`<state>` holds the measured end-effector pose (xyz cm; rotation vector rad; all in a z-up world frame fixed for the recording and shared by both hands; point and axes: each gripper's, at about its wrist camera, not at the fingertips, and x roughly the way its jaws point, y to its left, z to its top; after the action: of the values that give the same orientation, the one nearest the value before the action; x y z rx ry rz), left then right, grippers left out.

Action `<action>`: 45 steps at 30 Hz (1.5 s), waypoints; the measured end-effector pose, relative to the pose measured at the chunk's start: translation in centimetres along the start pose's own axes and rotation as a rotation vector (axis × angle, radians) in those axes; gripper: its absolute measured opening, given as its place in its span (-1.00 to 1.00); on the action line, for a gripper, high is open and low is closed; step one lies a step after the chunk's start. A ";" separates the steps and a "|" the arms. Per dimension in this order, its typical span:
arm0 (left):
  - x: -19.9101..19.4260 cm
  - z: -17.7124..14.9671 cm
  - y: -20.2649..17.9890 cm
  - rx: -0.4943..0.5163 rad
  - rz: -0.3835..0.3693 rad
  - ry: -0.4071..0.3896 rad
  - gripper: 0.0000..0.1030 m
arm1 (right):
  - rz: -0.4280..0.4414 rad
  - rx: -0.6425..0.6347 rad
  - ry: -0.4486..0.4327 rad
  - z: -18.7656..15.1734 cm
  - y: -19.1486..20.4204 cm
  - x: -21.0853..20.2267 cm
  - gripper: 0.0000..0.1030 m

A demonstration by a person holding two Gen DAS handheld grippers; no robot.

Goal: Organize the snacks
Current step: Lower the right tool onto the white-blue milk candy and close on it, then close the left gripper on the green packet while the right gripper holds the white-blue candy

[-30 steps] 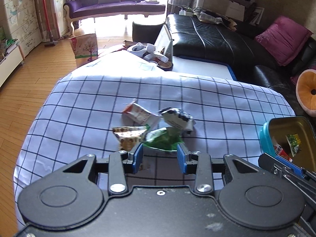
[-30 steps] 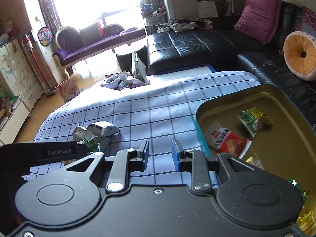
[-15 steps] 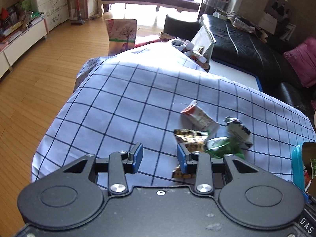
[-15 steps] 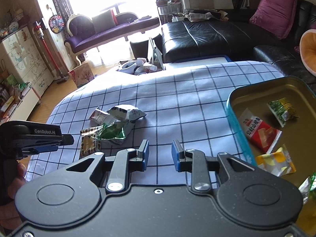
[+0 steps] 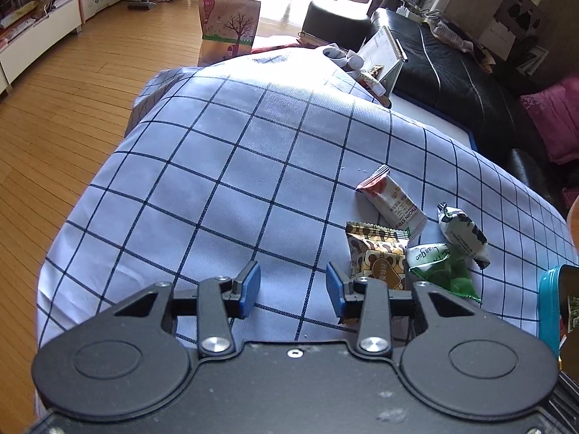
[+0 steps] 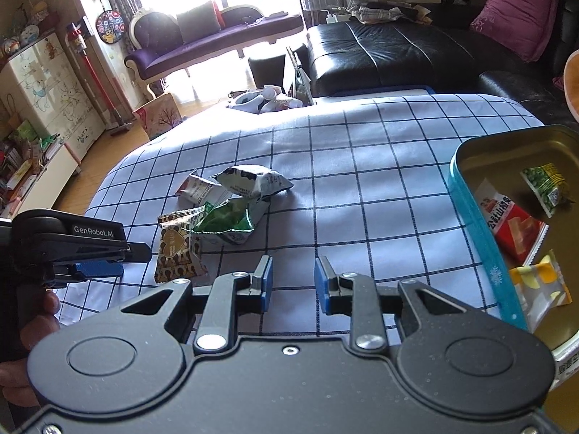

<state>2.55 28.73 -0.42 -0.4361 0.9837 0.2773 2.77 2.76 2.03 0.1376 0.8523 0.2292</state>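
Left wrist view: the left gripper [image 5: 293,285] hangs over the checked cloth [image 5: 231,166], its blue pads apart with nothing between them. Just right of the right pad lies a brown packet [image 5: 376,253] printed with bears, its near end hidden behind the finger. Touching it on the right is a green packet [image 5: 443,271]. Farther off, a red-and-white packet [image 5: 392,200] lies slantwise with its near end touching the brown one's far edge, and a black-and-white packet [image 5: 463,235] lies to its right. The blue rim of a tin [image 5: 546,307] shows at the right edge.

Right wrist view: the right gripper [image 6: 293,284] is also spread, empty, above bare cloth [image 6: 362,166]. The four loose packets cluster left and beyond it: brown [image 6: 177,249] nearest, green [image 6: 226,222] overlapping its right corner, black-and-white [image 6: 253,182] and red-and-white [image 6: 197,190] behind. The left gripper [image 6: 99,267] reaches in from the left, its tip just beside the brown packet. On the right the open tin [image 6: 474,224] holds a red packet [image 6: 512,226], a small green one [image 6: 544,182] and a yellow one [image 6: 542,285].
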 end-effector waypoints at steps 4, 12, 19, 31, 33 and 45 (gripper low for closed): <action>0.0 0.1 0.1 -0.002 -0.018 0.002 -0.16 | -0.004 0.027 -0.017 0.3 -0.1 -0.1 -0.26; 0.1 0.0 0.4 0.031 -0.057 0.002 -0.01 | 0.005 0.051 -0.079 2.5 0.5 -0.4 -0.26; 0.1 0.1 0.8 0.025 -0.076 0.005 0.00 | 0.007 0.022 -0.097 5.4 2.0 2.1 -0.26; 0.0 -0.1 0.8 0.056 -0.088 0.001 0.01 | 0.011 -0.043 -0.010 7.5 3.9 8.1 -0.26; 0.0 -0.1 0.9 0.054 -0.096 0.002 0.01 | -0.001 -0.049 -0.002 7.2 3.9 8.3 -0.26; -0.2 0.2 2.0 0.013 -0.143 0.011 -0.01 | -0.008 0.016 0.052 3.7 0.4 5.2 -0.26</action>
<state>1.74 30.54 -0.63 -0.4946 0.9598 0.1398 8.80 4.39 0.78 0.1435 0.9066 0.2194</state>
